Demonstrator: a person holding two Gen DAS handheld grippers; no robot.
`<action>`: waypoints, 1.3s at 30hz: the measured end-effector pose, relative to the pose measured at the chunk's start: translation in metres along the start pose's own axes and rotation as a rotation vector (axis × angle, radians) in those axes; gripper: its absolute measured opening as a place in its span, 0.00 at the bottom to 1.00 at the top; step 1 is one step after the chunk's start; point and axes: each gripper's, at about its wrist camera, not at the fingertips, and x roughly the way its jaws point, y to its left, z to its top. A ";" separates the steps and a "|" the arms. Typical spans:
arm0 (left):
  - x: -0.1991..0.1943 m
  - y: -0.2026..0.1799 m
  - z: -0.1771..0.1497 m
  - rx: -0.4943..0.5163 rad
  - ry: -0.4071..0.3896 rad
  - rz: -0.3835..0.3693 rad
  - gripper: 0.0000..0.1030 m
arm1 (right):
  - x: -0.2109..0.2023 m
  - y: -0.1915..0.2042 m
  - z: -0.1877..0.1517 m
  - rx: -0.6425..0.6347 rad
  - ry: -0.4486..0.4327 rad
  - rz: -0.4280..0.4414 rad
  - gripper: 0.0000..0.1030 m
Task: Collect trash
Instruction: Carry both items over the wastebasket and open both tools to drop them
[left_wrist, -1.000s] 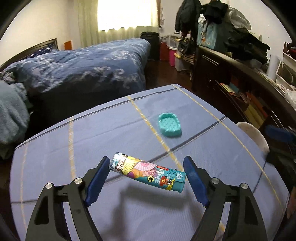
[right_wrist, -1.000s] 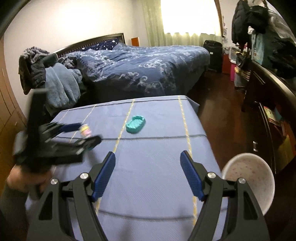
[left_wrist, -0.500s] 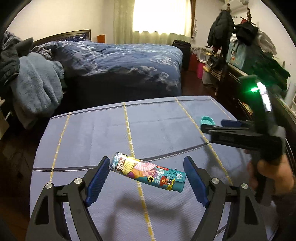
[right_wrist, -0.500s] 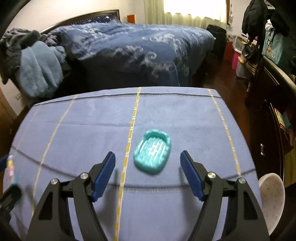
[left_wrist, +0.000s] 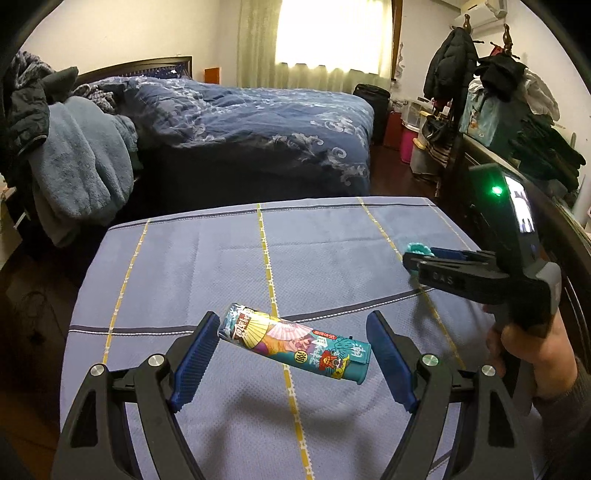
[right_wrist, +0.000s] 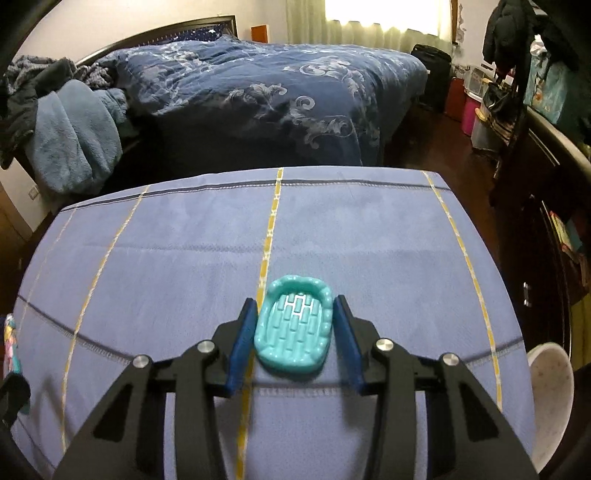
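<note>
My left gripper (left_wrist: 291, 339) is shut on a colourful printed tube (left_wrist: 293, 343), holding it by its two ends above the blue tablecloth (left_wrist: 221, 258). A teal plastic tray (right_wrist: 293, 328) lies on the cloth in the right wrist view. My right gripper (right_wrist: 295, 314) has closed in around it, its blue pads close to or touching both sides; contact is unclear. In the left wrist view the right gripper (left_wrist: 436, 258) is at the right with the teal tray (left_wrist: 417, 249) peeking out at its tip.
A white bin (right_wrist: 550, 398) stands off the table's right edge. A bed with a blue quilt (right_wrist: 277, 85) lies beyond the table's far edge. Dark shelving (right_wrist: 554, 184) runs along the right.
My right gripper moved forward and narrowed around the teal tray. My left gripper swung left, still holding the tube.
</note>
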 end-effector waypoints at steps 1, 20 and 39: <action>-0.002 -0.001 0.000 0.000 -0.001 0.000 0.78 | -0.004 -0.001 -0.003 0.001 -0.005 0.002 0.42; -0.047 -0.103 -0.006 0.087 -0.055 -0.133 0.78 | -0.160 -0.078 -0.128 0.083 -0.153 0.002 0.42; -0.044 -0.262 0.015 0.264 -0.079 -0.354 0.78 | -0.230 -0.211 -0.196 0.302 -0.242 -0.161 0.42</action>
